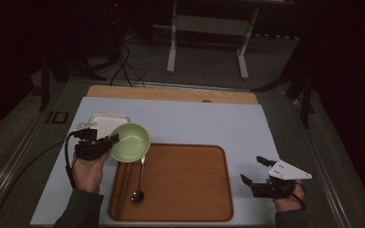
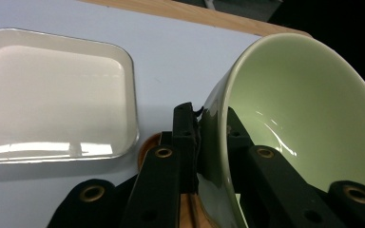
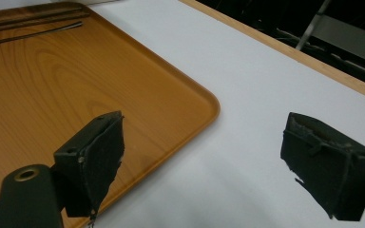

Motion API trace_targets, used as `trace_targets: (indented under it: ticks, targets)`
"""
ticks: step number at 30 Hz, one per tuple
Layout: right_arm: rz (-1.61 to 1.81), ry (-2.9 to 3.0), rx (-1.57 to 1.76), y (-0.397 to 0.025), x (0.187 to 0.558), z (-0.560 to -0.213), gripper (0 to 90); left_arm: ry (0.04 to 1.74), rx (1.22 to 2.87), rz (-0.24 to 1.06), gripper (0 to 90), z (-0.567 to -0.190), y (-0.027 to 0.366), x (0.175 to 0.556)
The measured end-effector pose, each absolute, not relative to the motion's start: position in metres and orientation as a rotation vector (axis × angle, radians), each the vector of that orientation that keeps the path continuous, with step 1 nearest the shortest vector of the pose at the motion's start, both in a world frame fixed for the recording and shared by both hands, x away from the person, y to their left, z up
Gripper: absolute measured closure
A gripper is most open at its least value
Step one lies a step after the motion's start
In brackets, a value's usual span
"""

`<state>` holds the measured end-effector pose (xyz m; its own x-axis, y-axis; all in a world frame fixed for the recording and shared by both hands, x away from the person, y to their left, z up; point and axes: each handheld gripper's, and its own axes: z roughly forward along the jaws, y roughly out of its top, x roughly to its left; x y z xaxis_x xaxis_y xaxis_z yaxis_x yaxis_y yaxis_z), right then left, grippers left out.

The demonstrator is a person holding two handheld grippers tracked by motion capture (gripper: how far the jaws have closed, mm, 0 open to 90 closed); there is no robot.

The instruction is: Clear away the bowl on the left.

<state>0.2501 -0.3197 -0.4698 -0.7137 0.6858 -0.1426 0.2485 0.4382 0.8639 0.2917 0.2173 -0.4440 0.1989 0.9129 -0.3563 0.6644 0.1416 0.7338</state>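
Left gripper pinches the rim of a glossy pale-green bowl, tilted on edge; right gripper jaws spread wide.

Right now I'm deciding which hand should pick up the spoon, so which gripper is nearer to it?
Left. The left gripper holds the green bowl just above the spoon handle's far end; the right gripper hangs open beyond the wooden tray's right edge.
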Motion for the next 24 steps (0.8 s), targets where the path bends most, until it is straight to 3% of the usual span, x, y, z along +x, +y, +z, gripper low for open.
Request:
trace_targets:
  ticks: [24]
  targets:
    - [1.215, 2.214, 0.785, -0.319, 0.25, -0.47, 14.1, 1.448, 1.659, 0.279, 81.4, -0.446, 0.186, 0.278]
